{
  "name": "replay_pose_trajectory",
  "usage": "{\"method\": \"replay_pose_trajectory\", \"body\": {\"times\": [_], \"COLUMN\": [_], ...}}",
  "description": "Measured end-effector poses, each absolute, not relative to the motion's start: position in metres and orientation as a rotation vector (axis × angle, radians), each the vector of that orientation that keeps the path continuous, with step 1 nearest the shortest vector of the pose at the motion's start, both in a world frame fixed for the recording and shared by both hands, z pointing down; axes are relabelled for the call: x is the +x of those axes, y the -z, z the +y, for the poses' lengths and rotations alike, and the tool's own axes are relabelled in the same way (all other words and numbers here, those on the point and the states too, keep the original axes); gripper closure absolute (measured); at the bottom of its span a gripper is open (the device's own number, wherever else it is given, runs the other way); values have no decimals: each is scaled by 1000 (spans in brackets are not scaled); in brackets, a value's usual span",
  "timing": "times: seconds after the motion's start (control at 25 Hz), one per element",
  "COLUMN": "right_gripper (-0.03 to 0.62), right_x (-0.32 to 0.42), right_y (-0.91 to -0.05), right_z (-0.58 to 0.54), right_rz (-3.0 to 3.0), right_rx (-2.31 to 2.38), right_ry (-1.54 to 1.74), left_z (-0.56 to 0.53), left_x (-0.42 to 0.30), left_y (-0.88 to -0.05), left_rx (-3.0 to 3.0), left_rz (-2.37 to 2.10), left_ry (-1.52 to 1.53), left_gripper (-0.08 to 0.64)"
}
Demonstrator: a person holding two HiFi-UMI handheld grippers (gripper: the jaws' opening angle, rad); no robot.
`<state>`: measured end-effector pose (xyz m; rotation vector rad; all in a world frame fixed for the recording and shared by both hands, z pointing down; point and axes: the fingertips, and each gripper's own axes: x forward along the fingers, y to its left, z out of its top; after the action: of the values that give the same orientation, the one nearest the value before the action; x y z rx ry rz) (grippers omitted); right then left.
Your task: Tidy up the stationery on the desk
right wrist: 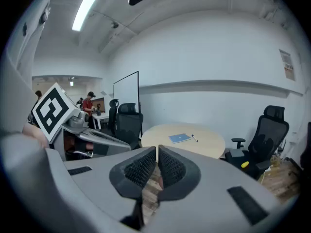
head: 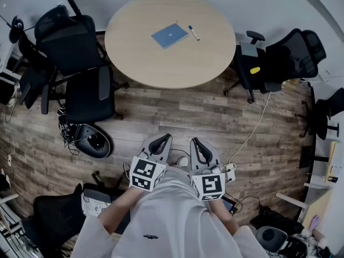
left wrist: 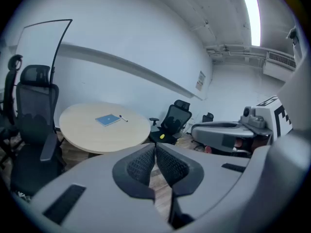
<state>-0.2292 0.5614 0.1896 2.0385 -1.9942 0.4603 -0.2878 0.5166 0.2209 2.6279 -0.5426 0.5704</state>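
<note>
A blue notebook (head: 170, 35) lies on the round wooden table (head: 140, 58) at the far side of the room, with a white pen (head: 193, 33) just to its right. Both show small in the left gripper view, notebook (left wrist: 108, 120) and pen (left wrist: 123, 118), and in the right gripper view, notebook (right wrist: 180, 138) and pen (right wrist: 194, 138). My left gripper (head: 163, 140) and right gripper (head: 197, 143) hang side by side close to my body, well short of the table. Each is shut with nothing between its jaws.
Black office chairs stand left of the table (head: 80, 63) and right of it (head: 279, 58). A white cable (head: 252, 128) runs over the wooden floor to a power strip (head: 230, 171). A black bag (head: 92, 140) lies on the floor at the left. People sit at desks far off (right wrist: 88, 103).
</note>
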Motion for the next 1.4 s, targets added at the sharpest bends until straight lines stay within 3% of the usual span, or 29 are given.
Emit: {"method": "replay_pose_trajectory", "body": {"times": [0.36, 0.72, 1.04, 1.4], "right_gripper": [549, 549, 549, 549], "right_x": [-160, -128, -107, -81], "right_y": [-214, -218, -236, -235], "right_z": [680, 694, 644, 484], "right_rz": [-2051, -2140, -2113, -2051], "right_rx": [2111, 2077, 2071, 2067], "right_ry": [-514, -587, -674, -716], "left_z": [659, 673, 623, 452], "left_x": [-212, -201, -175, -151], "left_y": [-238, -235, -250, -242], "left_rx": [2627, 2625, 2607, 2614], "left_rz": [-617, -716, -687, -654], "left_ry": [-571, -593, -624, -629], "left_gripper": [532, 532, 532, 532]}}
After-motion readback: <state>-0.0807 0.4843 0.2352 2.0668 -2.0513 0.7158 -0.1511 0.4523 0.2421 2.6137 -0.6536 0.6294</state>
